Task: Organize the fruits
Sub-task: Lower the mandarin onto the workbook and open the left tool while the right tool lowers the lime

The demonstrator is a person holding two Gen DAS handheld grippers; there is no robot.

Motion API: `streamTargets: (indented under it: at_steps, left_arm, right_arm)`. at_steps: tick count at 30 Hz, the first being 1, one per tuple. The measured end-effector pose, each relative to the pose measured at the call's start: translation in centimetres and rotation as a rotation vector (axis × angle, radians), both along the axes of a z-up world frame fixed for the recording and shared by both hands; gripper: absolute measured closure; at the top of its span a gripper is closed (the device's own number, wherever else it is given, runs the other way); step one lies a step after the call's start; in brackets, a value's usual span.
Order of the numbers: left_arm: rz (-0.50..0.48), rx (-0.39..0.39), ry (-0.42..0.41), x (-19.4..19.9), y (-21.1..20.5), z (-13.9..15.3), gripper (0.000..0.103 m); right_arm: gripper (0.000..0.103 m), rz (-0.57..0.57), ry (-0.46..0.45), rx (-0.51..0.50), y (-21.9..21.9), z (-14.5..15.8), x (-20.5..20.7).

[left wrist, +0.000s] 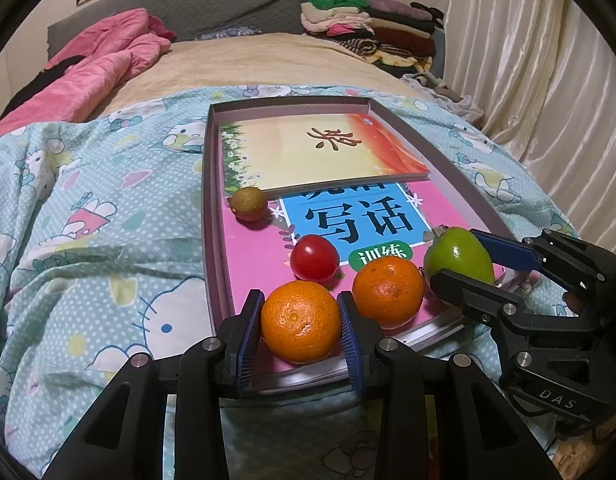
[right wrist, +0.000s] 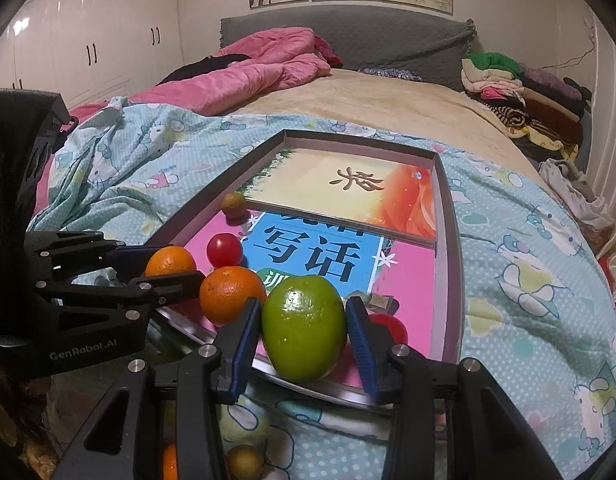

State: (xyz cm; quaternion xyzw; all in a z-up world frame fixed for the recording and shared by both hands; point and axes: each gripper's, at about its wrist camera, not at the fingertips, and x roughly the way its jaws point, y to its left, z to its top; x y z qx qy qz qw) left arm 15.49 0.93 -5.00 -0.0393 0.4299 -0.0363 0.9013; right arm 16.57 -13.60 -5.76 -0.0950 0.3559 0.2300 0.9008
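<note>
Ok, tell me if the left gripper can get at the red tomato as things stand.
Probably not yet: the left gripper is shut on an orange, which sits directly between it and the red tomato just beyond.

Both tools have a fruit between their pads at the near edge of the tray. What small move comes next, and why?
Probably open the left tool and back it off. Its orange already sits on the pink book in the tray, beside the other orange and the tomato. The right tool grips the green fruit in line with them, so it could release next.

2 books [left wrist: 327, 152] in tray [left wrist: 212, 200]; fruits [left wrist: 313, 258] on front book.
</note>
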Motion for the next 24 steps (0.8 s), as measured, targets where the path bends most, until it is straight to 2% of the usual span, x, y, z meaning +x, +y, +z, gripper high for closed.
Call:
streamTargets:
  at_steps: [24]
  left_arm:
    - [0.0, -0.017, 0.008, -0.1, 0.1, 0.0, 0.064]
  right_arm:
    - [0.057, 0.015, -0.054, -0.022, 0.5, 0.3, -1.0]
